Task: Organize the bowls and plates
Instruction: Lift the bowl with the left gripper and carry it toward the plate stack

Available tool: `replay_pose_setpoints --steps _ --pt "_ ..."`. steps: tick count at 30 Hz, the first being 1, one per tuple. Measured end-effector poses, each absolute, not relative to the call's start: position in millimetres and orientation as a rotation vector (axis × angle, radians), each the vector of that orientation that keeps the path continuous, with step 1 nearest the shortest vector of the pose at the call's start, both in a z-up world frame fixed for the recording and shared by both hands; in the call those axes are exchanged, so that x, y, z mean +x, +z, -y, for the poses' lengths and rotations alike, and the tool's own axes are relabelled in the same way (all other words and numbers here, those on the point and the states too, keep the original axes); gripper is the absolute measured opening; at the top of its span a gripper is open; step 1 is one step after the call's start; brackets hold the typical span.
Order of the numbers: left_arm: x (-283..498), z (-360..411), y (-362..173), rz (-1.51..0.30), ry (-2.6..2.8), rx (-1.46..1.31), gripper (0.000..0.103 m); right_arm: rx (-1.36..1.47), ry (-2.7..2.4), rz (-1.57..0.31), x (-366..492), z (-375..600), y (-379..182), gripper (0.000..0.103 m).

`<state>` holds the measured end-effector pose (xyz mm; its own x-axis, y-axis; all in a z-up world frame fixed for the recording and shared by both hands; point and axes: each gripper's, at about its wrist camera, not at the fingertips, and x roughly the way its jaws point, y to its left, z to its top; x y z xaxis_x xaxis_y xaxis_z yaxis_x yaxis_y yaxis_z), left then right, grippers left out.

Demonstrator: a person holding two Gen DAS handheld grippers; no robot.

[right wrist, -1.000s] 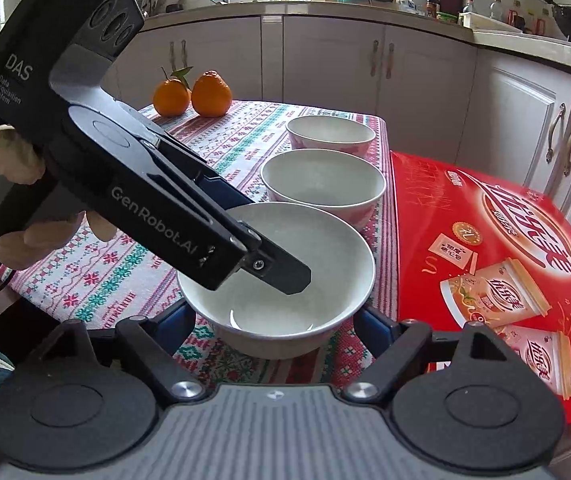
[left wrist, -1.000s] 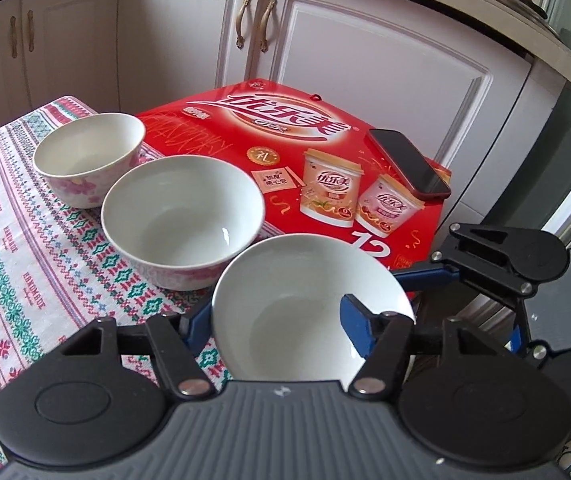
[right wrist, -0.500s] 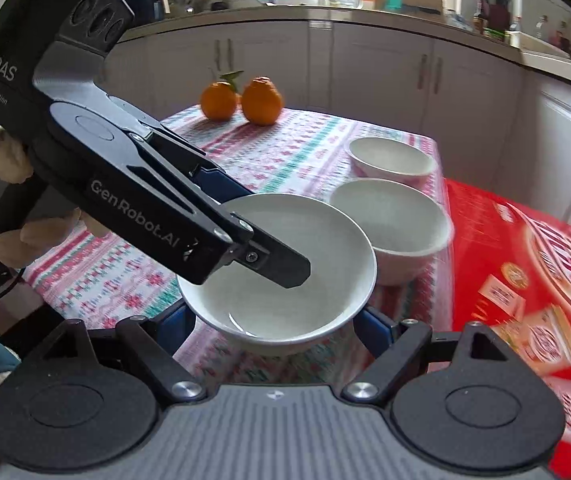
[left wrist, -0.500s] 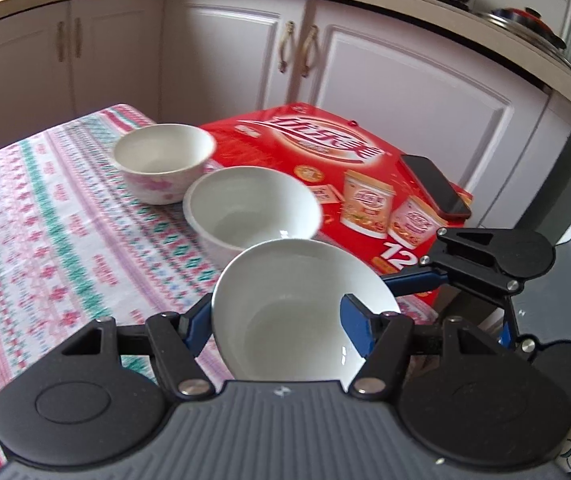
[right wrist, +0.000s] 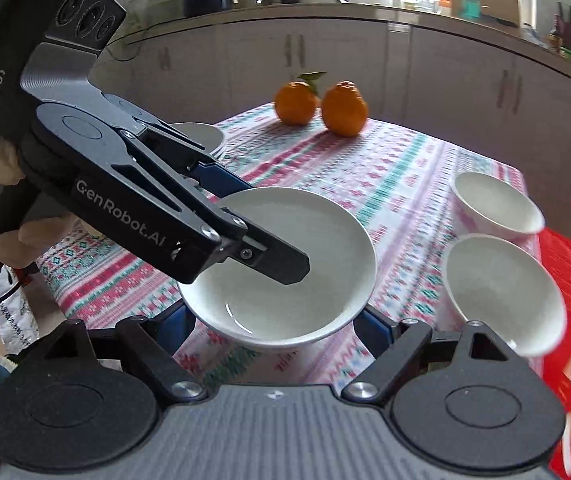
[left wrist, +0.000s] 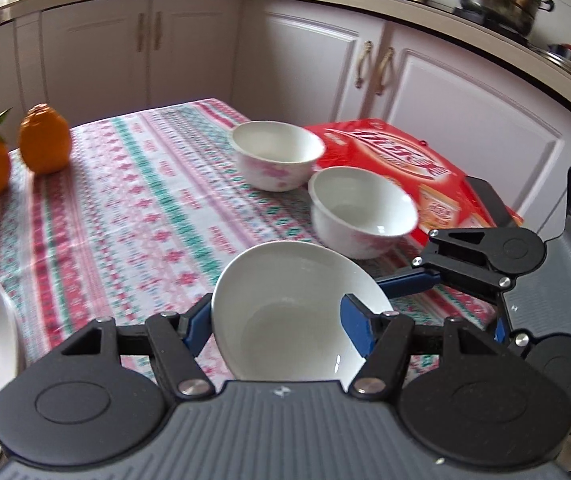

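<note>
A plain white bowl (left wrist: 285,312) is held off the table between both grippers. My left gripper (left wrist: 277,320) grips its rim, one finger inside the bowl (right wrist: 285,264) and one outside. My right gripper (right wrist: 275,324) closes on the same bowl (right wrist: 309,280) from the near side, blue pads at its outer walls. Two white bowls with pink flowers stand on the tablecloth: one near the red box (left wrist: 361,212) and one farther back (left wrist: 277,154). They also show in the right wrist view, the near one (right wrist: 501,292) and the far one (right wrist: 493,204).
A red carton (left wrist: 401,160) with a dark phone (left wrist: 485,200) lies at the table's right end. Two oranges (left wrist: 17,152) stand at the far left corner. White plates (right wrist: 201,136) sit behind the left gripper. White cabinets (left wrist: 205,52) surround the table.
Both grippers have carried the plain bowl left, away from the red carton and the two flowered bowls, and turned toward the oranges. The grip on the bowl is unchanged.
</note>
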<state>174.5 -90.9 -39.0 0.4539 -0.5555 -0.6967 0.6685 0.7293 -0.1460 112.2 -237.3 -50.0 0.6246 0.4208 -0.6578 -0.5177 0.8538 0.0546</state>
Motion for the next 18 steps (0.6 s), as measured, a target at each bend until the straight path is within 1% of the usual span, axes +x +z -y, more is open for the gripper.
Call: replay_pose_setpoints --steps 18 --pt "191.6 57.5 -50.7 -0.827 -0.687 0.105 0.066 -0.147 0.601 -0.747 142.5 207.2 -59.3 0.089"
